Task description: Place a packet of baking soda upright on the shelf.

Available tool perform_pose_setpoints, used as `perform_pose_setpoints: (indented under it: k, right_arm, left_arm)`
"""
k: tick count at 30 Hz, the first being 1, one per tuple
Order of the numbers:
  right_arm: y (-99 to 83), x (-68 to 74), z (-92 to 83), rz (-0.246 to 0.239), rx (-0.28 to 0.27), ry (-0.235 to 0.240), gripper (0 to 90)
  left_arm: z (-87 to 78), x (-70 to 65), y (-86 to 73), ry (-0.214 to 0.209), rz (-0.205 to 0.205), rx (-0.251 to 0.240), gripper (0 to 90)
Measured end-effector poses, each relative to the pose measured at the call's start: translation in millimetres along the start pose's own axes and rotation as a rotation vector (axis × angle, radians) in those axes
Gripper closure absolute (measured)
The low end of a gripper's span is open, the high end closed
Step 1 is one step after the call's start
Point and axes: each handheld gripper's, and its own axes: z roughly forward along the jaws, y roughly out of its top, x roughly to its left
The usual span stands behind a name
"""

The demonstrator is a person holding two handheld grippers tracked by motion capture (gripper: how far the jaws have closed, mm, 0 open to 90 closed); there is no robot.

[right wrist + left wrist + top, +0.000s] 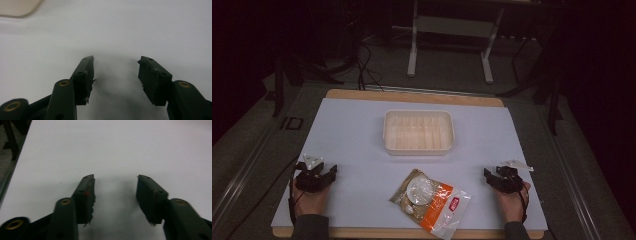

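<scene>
So the white mat [362, 135] covers nearly the whole table, with just a thin strip of wood [412, 96] showing along the far edge and another along the near edge. There's loads of bare mat around both claws. The left claw [318, 171] sits close to the mat's left edge, near the front, and the right claw [496, 175] sits close to the right edge at about the same depth, so the 2 are well apart. A cream plastic tray [419, 146] sits in the middle of the far half, with open mat on all 4 sides of it. The snack bag [431, 200], clear plastic with an orange and white band, lies flat and tilted near the front edge, between the 2 claws and a bit closer to the right one, though it touches neither. One corner of it reaches almost to the front edge of the mat. In the left gripper view the left claw [115, 187] has its jaws spread wide with only bare mat between them, holding nothing. Same deal in the right gripper view: the right claw [115, 67] is wide open over bare mat, with a corner of the tray [17, 7] showing at top left.
</scene>
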Motion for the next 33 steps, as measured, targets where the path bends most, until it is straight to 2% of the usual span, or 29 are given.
perform_pose_setpoints:
  k: [1, 2, 3, 5, 7, 9, 12, 17, 20, 23, 33]
  right_arm:
    - [0.3, 1.4, -4.5, -0.002, -0.004, 0.026, 45.7]
    - [0.3, 1.4, -4.5, -0.002, -0.004, 0.026, 45.7]
    - [0.8, 2.5, -9.1, 0.003, -0.007, 0.056, 45.4]
    - [1.2, 2.9, -10.9, 0.001, -0.005, 0.065, 45.4]
    - [3.1, 4.7, -20.5, 0.010, -0.027, 0.104, 45.2]
    - [3.4, 5.5, -22.6, 0.010, -0.029, 0.113, 45.1]
    - [2.5, 11.6, -31.6, -0.026, -0.023, 0.153, 45.1]
    - [1.7, 16.1, -39.1, -0.034, -0.022, 0.198, 45.1]
    - [2.2, 22.7, -44.2, -0.061, 0.005, 0.220, 44.6]
    - [1.4, 33.8, -49.2, -0.080, 0.011, 0.268, 42.2]
    - [-9.2, 49.6, -53.4, -0.077, 0.038, 0.379, 38.9]
  left_arm:
    - [-1.3, 0.4, -0.7, -0.020, -0.004, -0.009, 54.4]
    - [-1.3, 0.4, -0.7, -0.020, -0.004, -0.009, 55.5]
    - [-2.2, 0.7, -1.1, -0.038, 0.004, -0.017, 56.8]
    - [-2.2, 0.7, -1.2, -0.044, 0.006, -0.017, 57.3]
    - [-2.0, 0.8, -1.8, -0.060, -0.003, -0.018, 57.5]
    - [-2.5, 0.8, -2.1, -0.060, -0.004, -0.020, 57.5]
    - [-1.4, -0.4, -2.3, -0.063, 0.008, -0.015, 57.8]
    - [-1.8, -1.6, -2.7, -0.067, 0.024, -0.019, 57.5]
    - [-2.0, -1.8, -2.8, -0.066, 0.030, -0.018, 56.9]
    - [-2.2, -2.7, -2.9, -0.062, 0.036, -0.021, 56.3]
    - [-2.1, -4.1, -2.8, -0.050, 0.042, -0.020, 55.9]
